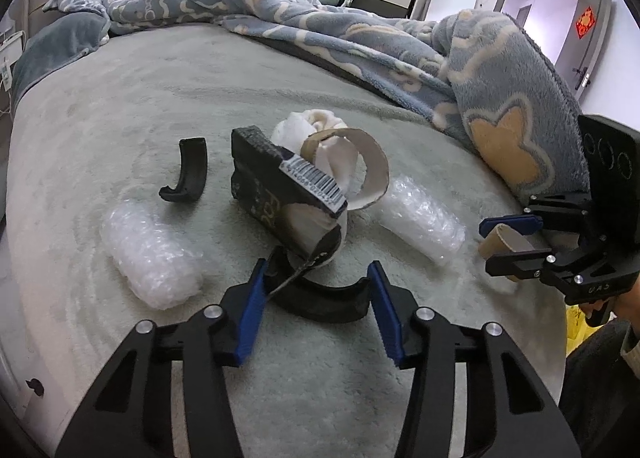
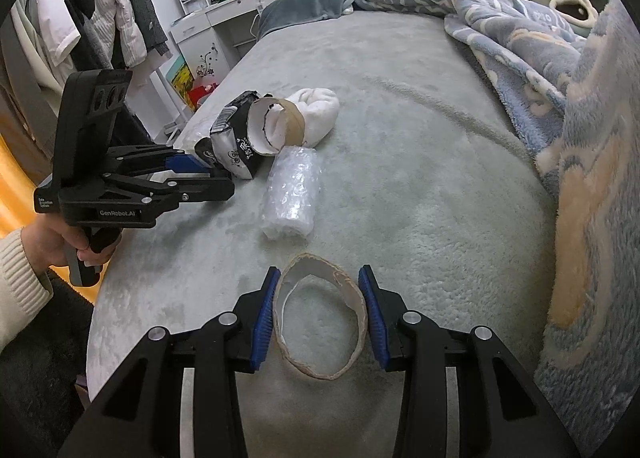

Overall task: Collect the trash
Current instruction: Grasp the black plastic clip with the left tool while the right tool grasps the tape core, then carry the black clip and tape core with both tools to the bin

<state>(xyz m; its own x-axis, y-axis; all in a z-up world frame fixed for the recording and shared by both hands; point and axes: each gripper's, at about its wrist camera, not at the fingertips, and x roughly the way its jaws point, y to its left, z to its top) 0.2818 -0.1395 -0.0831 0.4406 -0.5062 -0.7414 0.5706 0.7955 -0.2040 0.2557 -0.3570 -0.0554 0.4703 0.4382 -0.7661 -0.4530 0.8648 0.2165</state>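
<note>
Two grips: my right gripper point(image 2: 320, 318) pinches the squashed brown cardboard ring point(image 2: 320, 316) just over the grey bed cover point(image 2: 420, 178), while my left gripper point(image 1: 318, 312), half-open, straddles the curved black plastic piece point(image 1: 320, 300), its arc spanning pad to pad, contact uncertain.

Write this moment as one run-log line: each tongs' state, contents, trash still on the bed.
left tongs: around black curved piece | right tongs: shut on cardboard ring | remaining: bubble wrap roll, black packet

black wrapper point(image 2: 236, 146) — partly behind left gripper point(image 2: 224, 178)
</note>
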